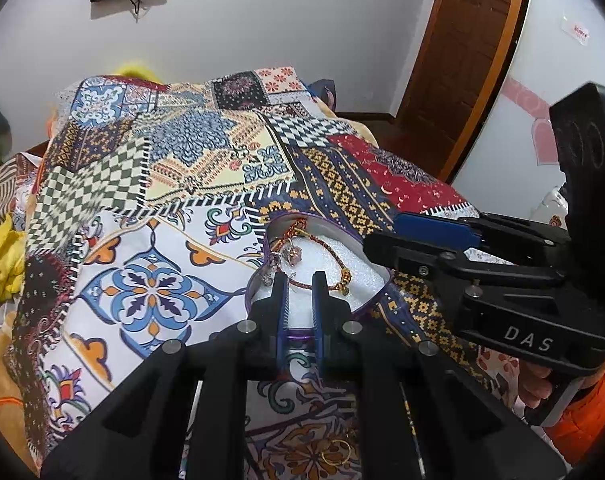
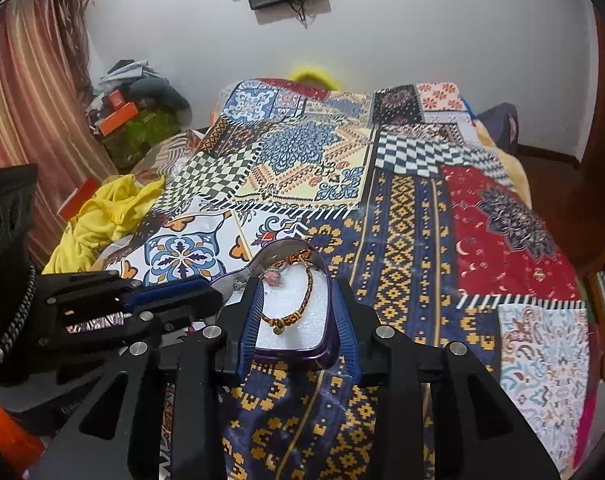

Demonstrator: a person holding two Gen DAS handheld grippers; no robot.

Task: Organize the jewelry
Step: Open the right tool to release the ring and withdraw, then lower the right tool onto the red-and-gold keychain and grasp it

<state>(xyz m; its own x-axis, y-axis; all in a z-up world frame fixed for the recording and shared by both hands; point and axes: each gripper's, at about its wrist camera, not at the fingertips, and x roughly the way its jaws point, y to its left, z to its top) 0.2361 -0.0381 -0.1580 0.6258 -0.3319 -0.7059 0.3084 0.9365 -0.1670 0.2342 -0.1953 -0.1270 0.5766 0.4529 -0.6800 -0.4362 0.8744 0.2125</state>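
**Both grippers at the jewelry tin on the bed**

A bed covered by a busy patchwork-print bedspread (image 2: 402,208) in blue, red, yellow and white fills both views. On it, close to the near edge, sits a small purple-rimmed metal tin lined with white foam (image 2: 298,320). Inside lie a red-and-gold braided cord bracelet with gold beads (image 1: 334,264) and, toward the far rim, a small pink charm piece (image 2: 272,278) beside more red cord. A thin gold ring (image 1: 336,454) lies loose on the cloth, outside the tin, below the left gripper.

The left gripper (image 1: 300,292) has its jaws pressed close together at the tin's near rim; whether they pinch the rim or the cord I cannot tell. The right gripper (image 2: 298,316) has its blue-padded jaws spread, straddling the tin on both sides, apparently not pressing it.

The step in hand looks like steadying or adjusting the tin while the pieces are settled inside. The next move likely calls for fetching the ring, a small flat target on soft fabric, which needs a careful low pinch without snagging the cloth.
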